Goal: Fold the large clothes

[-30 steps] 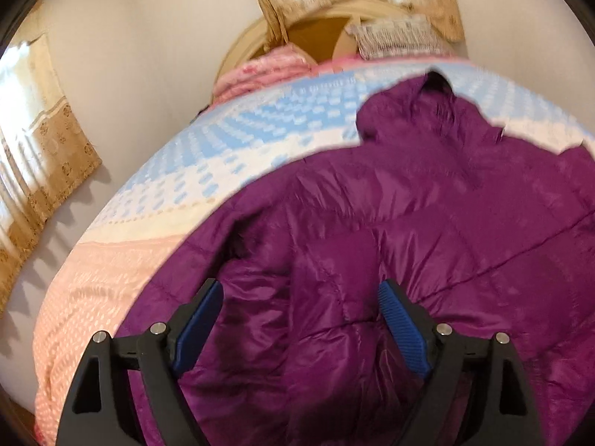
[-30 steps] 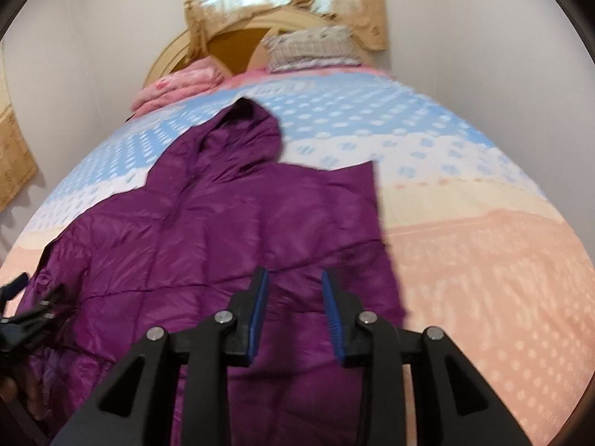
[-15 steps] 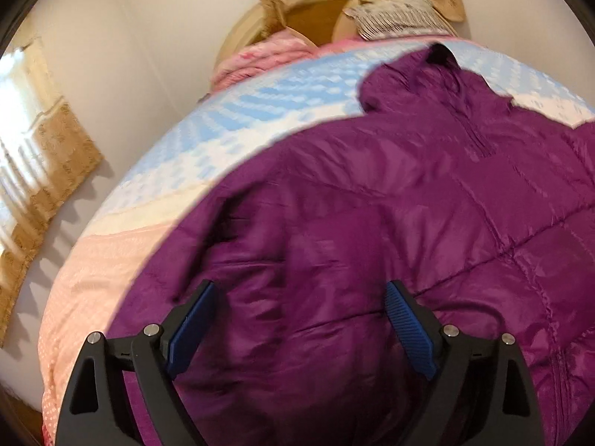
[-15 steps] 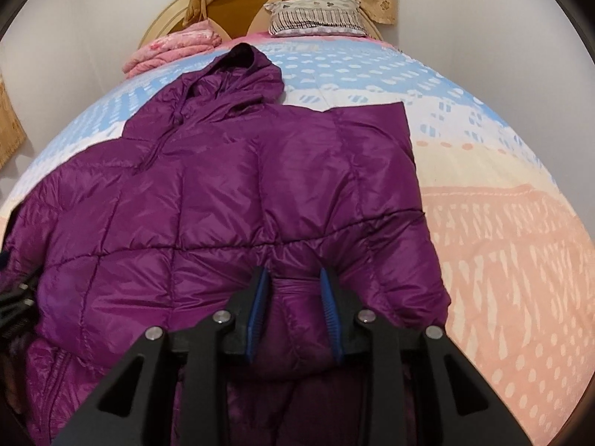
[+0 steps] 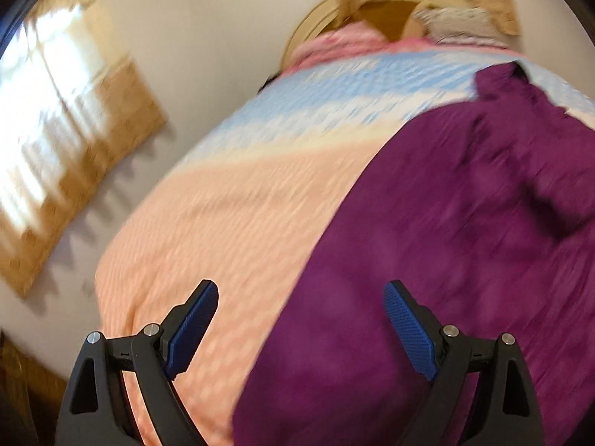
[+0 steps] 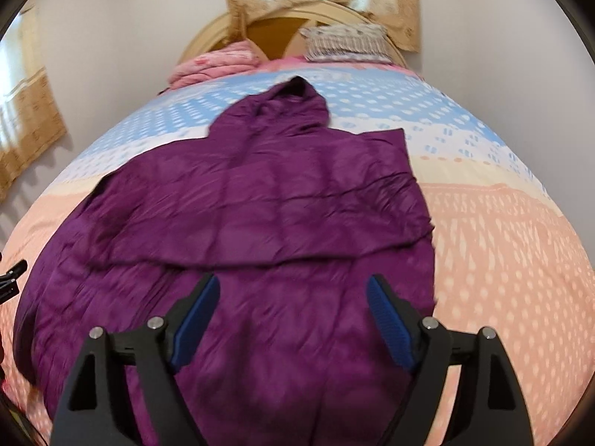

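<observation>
A purple hooded puffer jacket (image 6: 282,200) lies flat on the bed, hood (image 6: 293,100) toward the headboard. One layer is folded over across its middle. My right gripper (image 6: 293,286) hovers over the jacket's near half. Its jaws are opening, and nothing is pinched between the blue pads (image 6: 386,319). In the blurred left wrist view my left gripper (image 5: 301,297) stands open above the jacket's (image 5: 446,241) left edge, holding nothing. Part of the left gripper (image 6: 11,278) shows at the left rim of the right wrist view.
The patterned bedspread (image 6: 502,260) is peach near me and blue farther back. A pillow (image 6: 346,41) and a folded pink blanket (image 6: 215,63) lie by the wooden headboard (image 6: 271,33). Curtains (image 5: 67,130) hang on the left wall, beyond the bed's left edge.
My right gripper has let go of the jacket fold, opened wide and drawn back. My left gripper has swung left, from over the jacket to its left edge.
</observation>
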The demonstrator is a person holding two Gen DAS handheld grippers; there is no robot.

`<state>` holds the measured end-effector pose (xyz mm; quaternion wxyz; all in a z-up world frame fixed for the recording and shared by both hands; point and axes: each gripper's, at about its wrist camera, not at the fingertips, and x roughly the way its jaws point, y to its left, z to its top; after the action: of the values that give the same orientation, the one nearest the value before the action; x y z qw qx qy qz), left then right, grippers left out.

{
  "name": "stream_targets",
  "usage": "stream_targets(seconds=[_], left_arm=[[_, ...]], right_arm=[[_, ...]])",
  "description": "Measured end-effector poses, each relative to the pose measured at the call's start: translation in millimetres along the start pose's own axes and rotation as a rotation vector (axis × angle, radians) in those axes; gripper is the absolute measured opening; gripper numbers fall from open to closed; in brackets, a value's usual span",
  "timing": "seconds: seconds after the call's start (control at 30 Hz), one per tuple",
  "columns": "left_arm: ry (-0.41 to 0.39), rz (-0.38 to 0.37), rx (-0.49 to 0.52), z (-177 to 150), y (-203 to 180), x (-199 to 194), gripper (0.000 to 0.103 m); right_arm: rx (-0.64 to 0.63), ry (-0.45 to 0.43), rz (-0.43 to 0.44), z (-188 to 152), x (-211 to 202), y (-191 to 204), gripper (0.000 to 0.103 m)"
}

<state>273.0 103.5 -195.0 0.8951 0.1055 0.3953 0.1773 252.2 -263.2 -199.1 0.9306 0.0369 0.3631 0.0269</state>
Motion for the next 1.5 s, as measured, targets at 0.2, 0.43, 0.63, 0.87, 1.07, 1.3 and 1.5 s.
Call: stream_targets(seconds=[0.2,0.43,0.63,0.87,1.07,1.3,1.5], left_arm=[[0.132,-0.099,-0.085,-52,25,12,0.091],[0.116,-0.237,-0.076,-48,4,8,0.008],[0.04,-0.128,-0.091,-22,41,4,0.002],[-0.145,-0.001,-0.088,47,65,-26,0.001],[-0.337,-0.061,0.005,107,1,-79,0.001],[-0.373,-0.343,0.122,121,-149,-108,0.007],[-0.456,-0.449,0.21,95,-232,-135,0.083]], right_arm=[[0.009,0.007,0.048,-18,-2,23,0.085],[0.01,-0.008,0.06,-27,-14,33,0.085],[0.069,-0.035,0.032,-27,-21,14,0.085],[0.137,-0.048,0.014,-29,-23,-11,0.085],[0.173,-0.066,0.002,-28,-26,-28,0.085],[0.227,-0.071,-0.009,-36,-32,-54,0.085],[0.264,-0.052,-0.038,-44,-33,-76,0.085]])
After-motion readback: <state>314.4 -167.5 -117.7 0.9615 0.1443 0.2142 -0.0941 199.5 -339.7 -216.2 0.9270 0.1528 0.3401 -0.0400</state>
